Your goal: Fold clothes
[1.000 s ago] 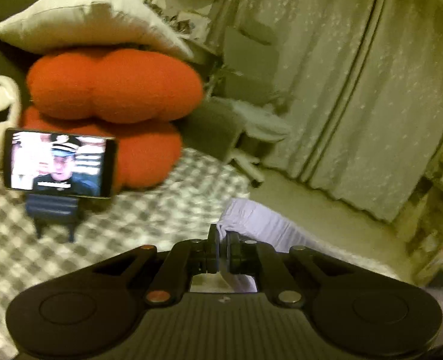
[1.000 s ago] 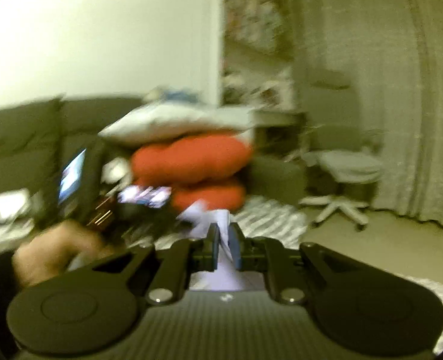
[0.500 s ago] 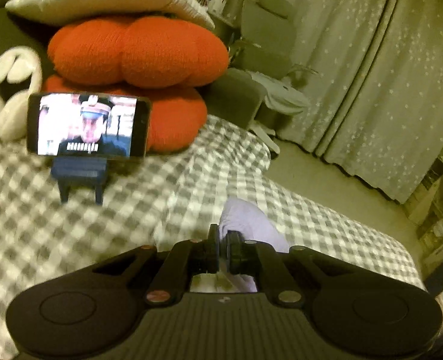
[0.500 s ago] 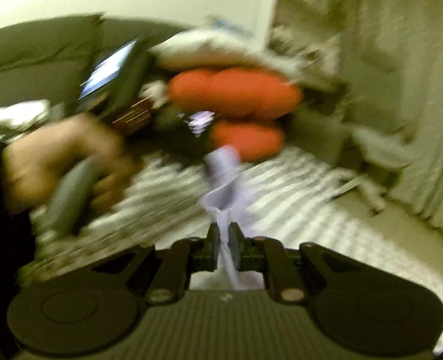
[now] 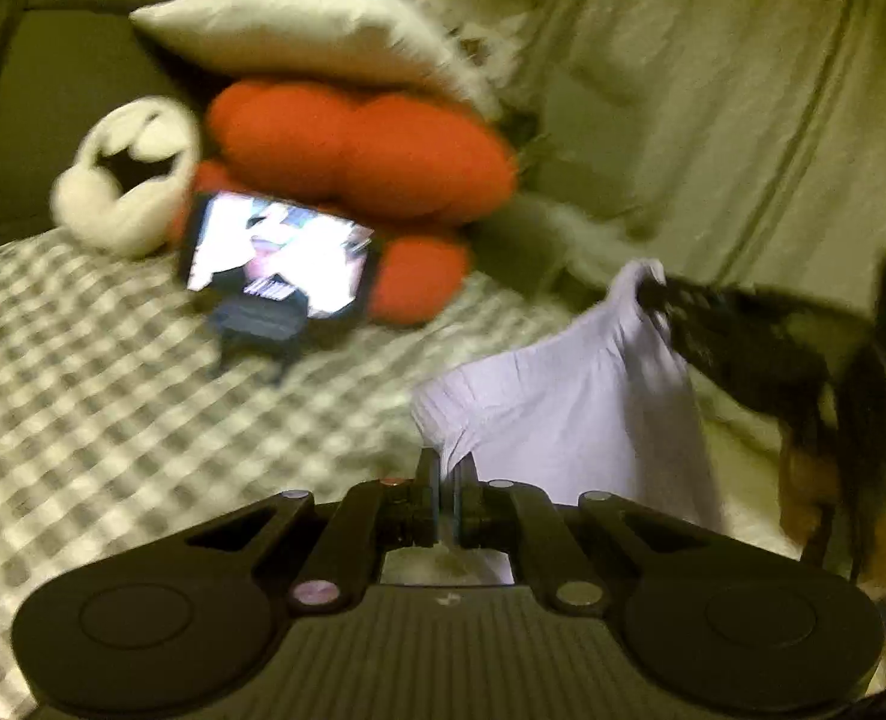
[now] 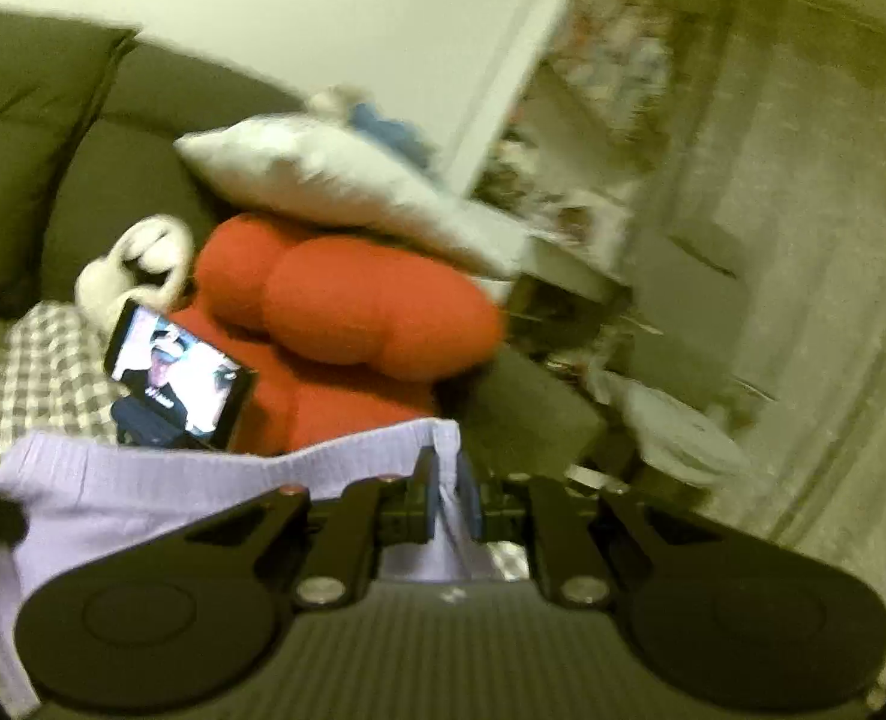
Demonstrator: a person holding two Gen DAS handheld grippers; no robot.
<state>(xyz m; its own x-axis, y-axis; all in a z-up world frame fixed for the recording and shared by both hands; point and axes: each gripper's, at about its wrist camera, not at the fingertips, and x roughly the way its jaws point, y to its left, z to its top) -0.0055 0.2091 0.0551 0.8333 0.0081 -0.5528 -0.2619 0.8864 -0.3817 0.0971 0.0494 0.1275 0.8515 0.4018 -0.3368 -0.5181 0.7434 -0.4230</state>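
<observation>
The left gripper (image 5: 443, 501) has its jaws pinching one corner of the pale lilac ribbed cloth garment (image 5: 568, 396); the right gripper (image 6: 447, 495) pinches another corner. The garment hangs stretched between them, above the grey-and-white checked bedcover (image 5: 101, 396), in front of the lit phone on its dark stand (image 5: 281, 264).

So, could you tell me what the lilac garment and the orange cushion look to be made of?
The garment looks like thin, soft knit, possibly cotton: fine ribbing shows along its edge and it hangs limp between both grippers. The cushion looks like plush or chunky knit, matte and bulging in rounded lobes; blur leaves the weave uncertain.
</observation>
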